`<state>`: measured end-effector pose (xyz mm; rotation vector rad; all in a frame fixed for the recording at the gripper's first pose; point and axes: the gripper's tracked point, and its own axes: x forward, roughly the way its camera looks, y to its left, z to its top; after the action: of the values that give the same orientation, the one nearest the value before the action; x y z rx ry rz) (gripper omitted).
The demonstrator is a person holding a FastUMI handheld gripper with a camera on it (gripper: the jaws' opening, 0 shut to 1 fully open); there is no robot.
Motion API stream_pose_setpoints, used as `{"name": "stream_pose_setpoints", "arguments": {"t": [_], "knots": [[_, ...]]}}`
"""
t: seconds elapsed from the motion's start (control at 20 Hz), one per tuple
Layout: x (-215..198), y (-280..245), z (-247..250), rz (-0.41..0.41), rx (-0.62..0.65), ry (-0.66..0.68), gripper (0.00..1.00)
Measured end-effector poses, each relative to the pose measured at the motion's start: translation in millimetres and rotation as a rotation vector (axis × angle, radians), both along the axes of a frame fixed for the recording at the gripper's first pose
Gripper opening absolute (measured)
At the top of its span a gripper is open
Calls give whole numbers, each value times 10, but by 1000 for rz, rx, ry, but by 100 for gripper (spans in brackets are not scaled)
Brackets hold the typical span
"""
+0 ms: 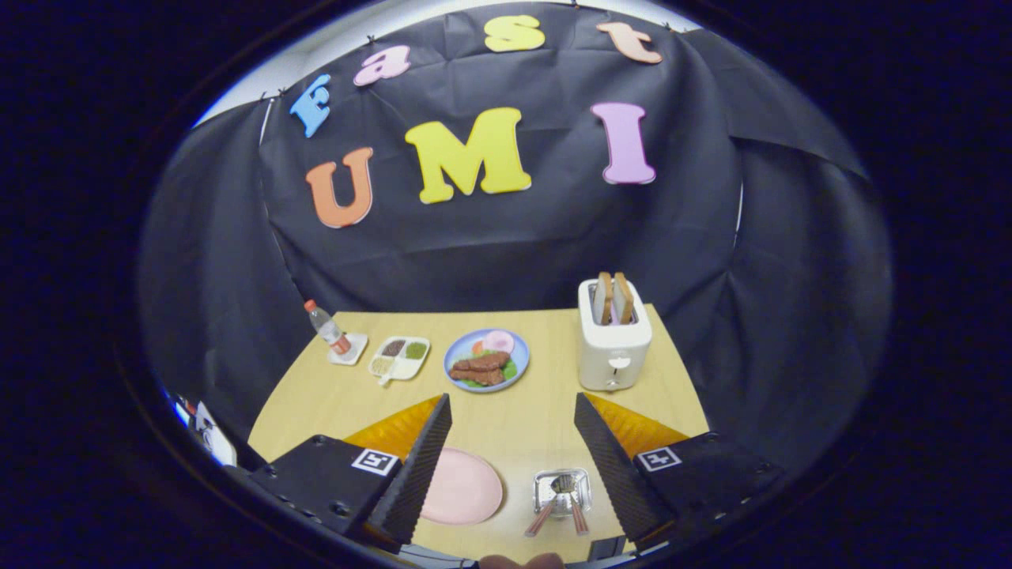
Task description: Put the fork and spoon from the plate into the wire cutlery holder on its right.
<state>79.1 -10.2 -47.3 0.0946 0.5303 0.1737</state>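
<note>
Cutlery point(560, 506) already upright in wire holder point(562, 491) beside bare pink plate point(462, 486) on desk point(522, 411); tool point(512, 450) spread wide, empty, apparently finished.

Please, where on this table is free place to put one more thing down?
The widest bare patch of the table lies between the blue food plate and the pink plate, ahead of the open gripper. The back row, from bottle and divided tray to toaster, is crowded. The cutlery holder fills the near spot beside the pink plate.
</note>
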Motion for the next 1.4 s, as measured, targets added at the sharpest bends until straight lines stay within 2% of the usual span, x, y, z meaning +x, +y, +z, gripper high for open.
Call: {"name": "stream_pose_setpoints", "arguments": {"t": [0.2, 0.4, 0.65, 0.95, 1.4], "knots": [[-189, -87, 301, -70, 12, -177, 93], [-480, -220, 456, -137, 13, -262, 93], [-680, -339, 591, -171, -38, -360, 93], [-797, -164, 740, -155, -29, -417, 94], [-837, 117, 689, -146, -3, -411, 94]]}}
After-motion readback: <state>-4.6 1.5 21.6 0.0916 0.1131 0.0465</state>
